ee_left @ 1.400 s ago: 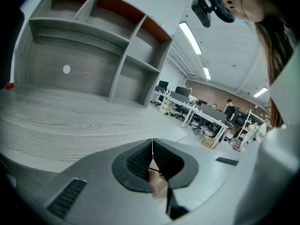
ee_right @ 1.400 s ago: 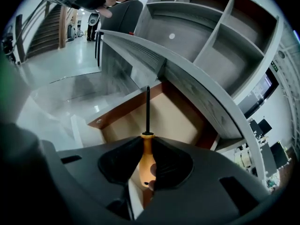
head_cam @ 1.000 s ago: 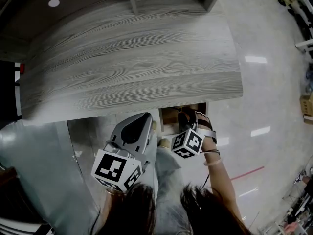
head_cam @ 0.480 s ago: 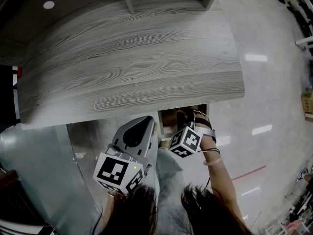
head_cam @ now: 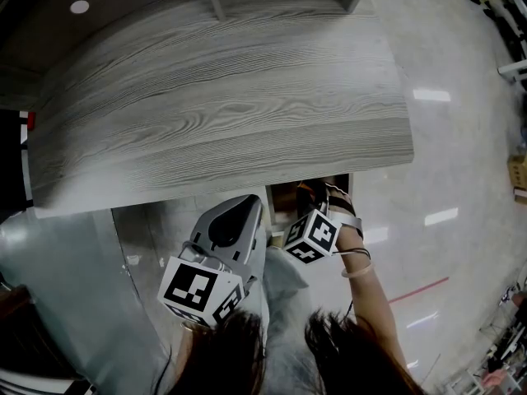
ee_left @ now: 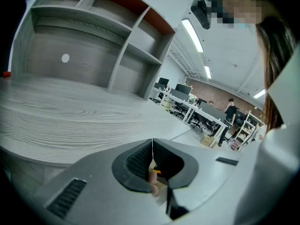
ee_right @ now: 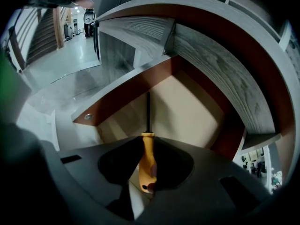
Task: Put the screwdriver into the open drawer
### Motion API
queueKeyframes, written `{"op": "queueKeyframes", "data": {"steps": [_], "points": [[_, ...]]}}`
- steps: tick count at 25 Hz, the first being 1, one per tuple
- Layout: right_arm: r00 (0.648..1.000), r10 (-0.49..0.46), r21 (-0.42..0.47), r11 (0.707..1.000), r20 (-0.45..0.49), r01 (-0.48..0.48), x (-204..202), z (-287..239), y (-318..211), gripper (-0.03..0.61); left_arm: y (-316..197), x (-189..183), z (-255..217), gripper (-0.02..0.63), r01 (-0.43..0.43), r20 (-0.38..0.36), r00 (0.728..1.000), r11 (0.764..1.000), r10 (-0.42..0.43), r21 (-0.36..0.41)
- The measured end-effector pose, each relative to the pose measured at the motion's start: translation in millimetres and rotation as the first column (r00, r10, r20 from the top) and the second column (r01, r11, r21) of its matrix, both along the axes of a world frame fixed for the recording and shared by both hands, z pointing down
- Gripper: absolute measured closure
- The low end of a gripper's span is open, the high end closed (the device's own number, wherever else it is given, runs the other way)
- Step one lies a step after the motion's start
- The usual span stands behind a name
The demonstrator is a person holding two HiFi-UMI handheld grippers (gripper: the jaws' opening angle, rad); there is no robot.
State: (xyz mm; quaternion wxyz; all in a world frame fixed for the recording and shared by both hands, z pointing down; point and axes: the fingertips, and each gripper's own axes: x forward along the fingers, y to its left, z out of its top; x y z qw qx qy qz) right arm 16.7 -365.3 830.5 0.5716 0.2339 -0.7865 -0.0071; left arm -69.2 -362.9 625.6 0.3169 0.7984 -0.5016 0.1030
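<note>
An orange-handled screwdriver sits clamped between the jaws of my right gripper, which is shut on its handle. Its dark shaft points into the open drawer, over the beige bottom between red-brown walls. In the head view the right gripper reaches into the drawer just under the desk's front edge, with its marker cube behind it. My left gripper hovers left of the drawer, below the desk edge. Its jaws are shut together with nothing held.
A grey wood-grain desk top spans the head view, with shelf uprights at its back. The polished floor lies to the right. The person's hair and forearm fill the bottom of the head view. Distant office desks and people show in the left gripper view.
Almost nothing differs. Both grippers hold their places, and the right gripper has edged very slightly toward the drawer with the screwdriver still in it.
</note>
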Motion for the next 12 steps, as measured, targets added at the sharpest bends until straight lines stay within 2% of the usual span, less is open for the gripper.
{"op": "queueKeyframes", "data": {"steps": [12], "points": [[0.999, 0.02, -0.031, 0.999, 0.028, -0.019, -4.6, 0.0, 9.8, 0.474, 5.1, 0.1, 2.5, 0.595, -0.017, 0.022, 1.0, 1.0, 0.017, 0.006]]}}
